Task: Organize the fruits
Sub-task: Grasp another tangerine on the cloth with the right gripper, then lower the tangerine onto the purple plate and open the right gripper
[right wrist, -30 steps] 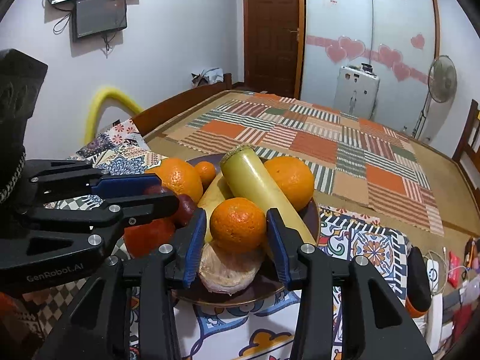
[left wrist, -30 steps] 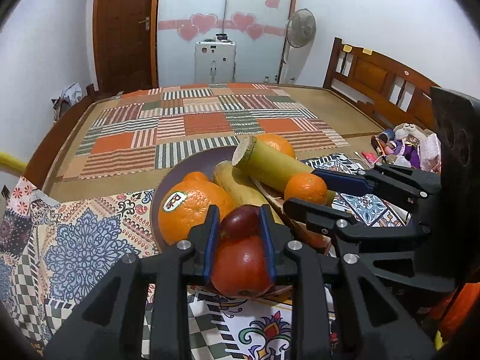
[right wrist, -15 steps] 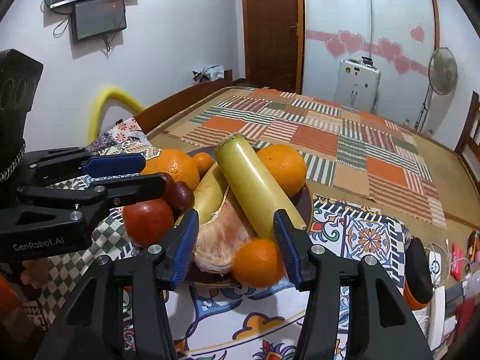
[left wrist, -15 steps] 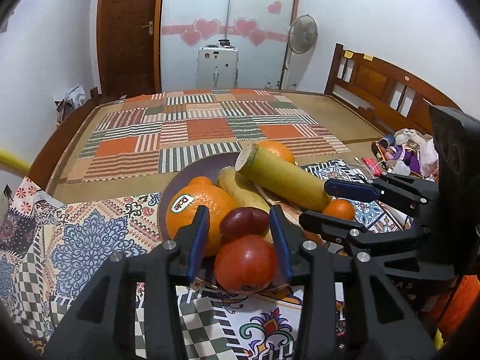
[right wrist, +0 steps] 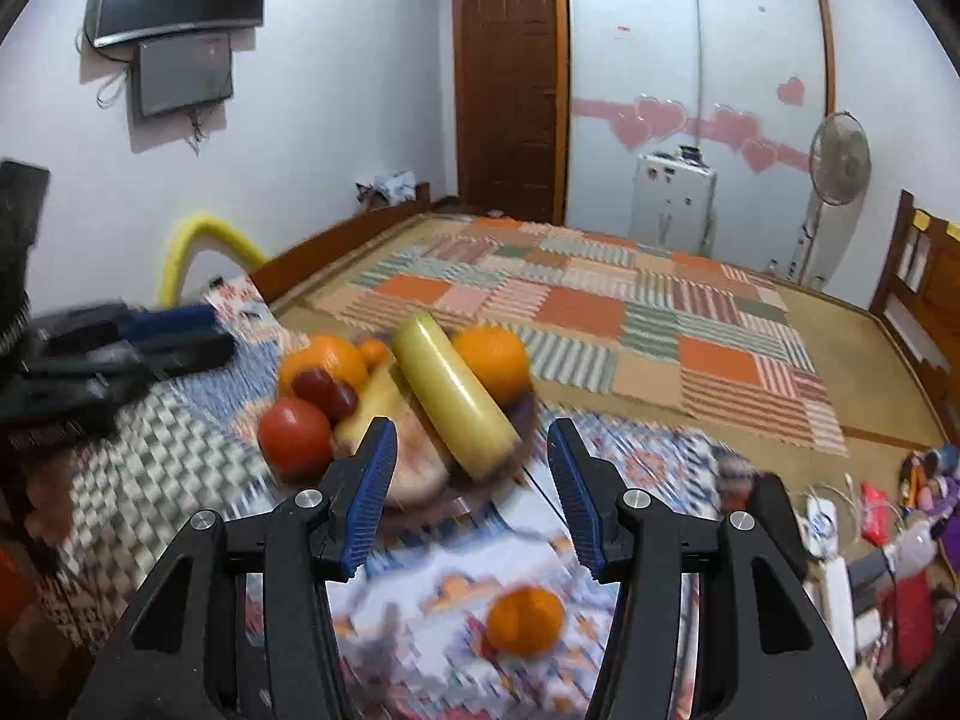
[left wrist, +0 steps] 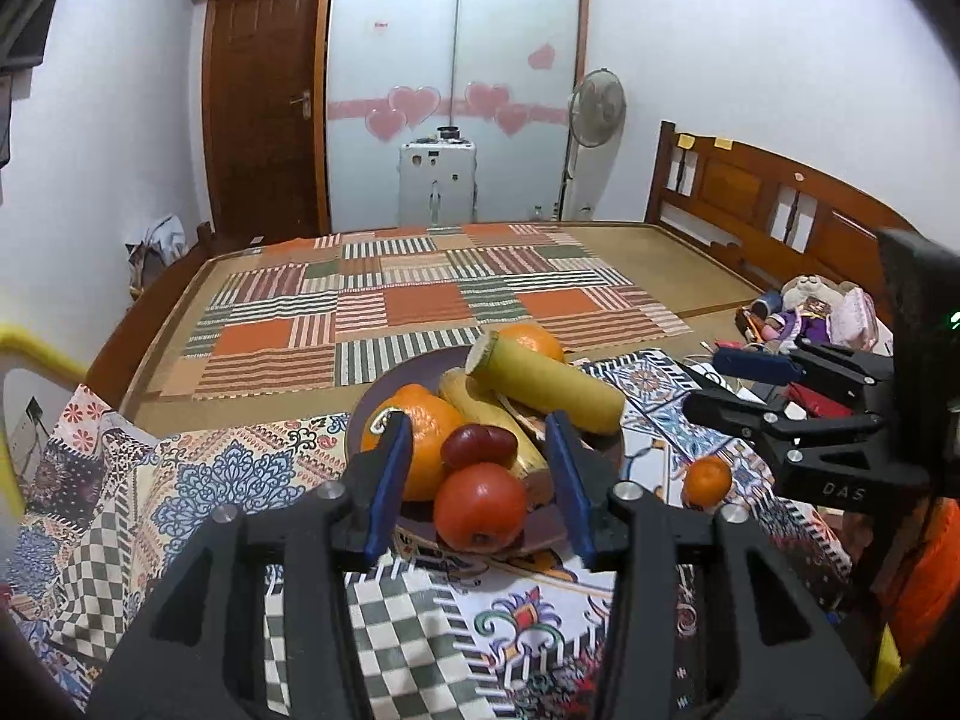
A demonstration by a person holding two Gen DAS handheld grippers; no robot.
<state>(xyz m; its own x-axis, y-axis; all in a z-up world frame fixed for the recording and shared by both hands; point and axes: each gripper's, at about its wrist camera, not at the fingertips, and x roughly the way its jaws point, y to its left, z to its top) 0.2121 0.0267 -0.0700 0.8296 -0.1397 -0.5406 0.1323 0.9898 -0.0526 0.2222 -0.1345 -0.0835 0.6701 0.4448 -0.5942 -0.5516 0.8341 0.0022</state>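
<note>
Orange and small, the mandarin now lies loose on the patterned cloth, off the plate; a second ago it sat on top of the fruit pile between the right tool's blue pads. In the left wrist view it rests at about 3 o'clock from the plate, near the rim but clear of it. The right tool has let it go and pulled back: its jaws stand wide apart with nothing between them, and the mandarin lies below them at 6 o'clock in its own blurred view.

The left tool has changed too. It was clamped on the red tomato a second ago; now its jaws are spread and empty, and the tomato sits free at the plate's near edge, touching the dark red plums behind it.

Everything else is unmoved on the plate: the big orange at 9 o'clock, the yellow-green cane piece lying across the top, a second orange at 12 o'clock.

My reading is that one fruit is sorted out of the pile, both tools are free, and the tomato is the likely next pick.
</note>
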